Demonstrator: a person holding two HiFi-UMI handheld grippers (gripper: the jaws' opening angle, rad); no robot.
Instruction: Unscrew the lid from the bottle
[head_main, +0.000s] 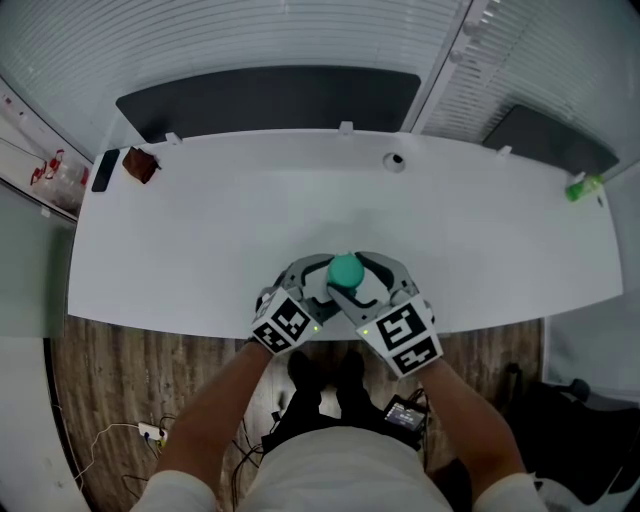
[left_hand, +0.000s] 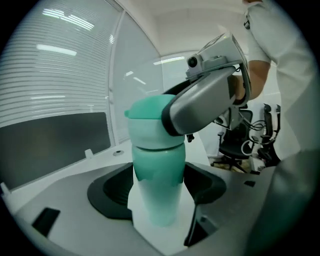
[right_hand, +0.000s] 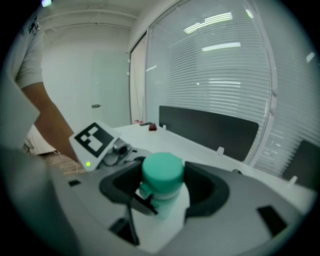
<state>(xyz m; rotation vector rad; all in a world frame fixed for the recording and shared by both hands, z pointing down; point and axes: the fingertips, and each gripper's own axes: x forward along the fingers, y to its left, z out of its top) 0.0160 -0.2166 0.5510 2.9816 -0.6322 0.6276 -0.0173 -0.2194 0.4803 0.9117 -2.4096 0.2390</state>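
Note:
A teal bottle (left_hand: 156, 187) stands upright near the table's front edge, its round teal lid (head_main: 346, 270) seen from above in the head view. My left gripper (head_main: 322, 288) comes in from the left, and its black pads (left_hand: 111, 190) press the bottle's body on both sides. My right gripper (head_main: 362, 282) comes from the right and sits higher. In the right gripper view its jaws close around the lid (right_hand: 162, 169). The left gripper view shows the right gripper's grey finger (left_hand: 200, 107) lying across the lid.
The white table (head_main: 200, 250) stretches away behind the bottle. A black phone (head_main: 104, 170) and a brown object (head_main: 140, 165) lie at the back left. A small round fitting (head_main: 395, 161) sits at the back middle, a green object (head_main: 580, 187) at the far right.

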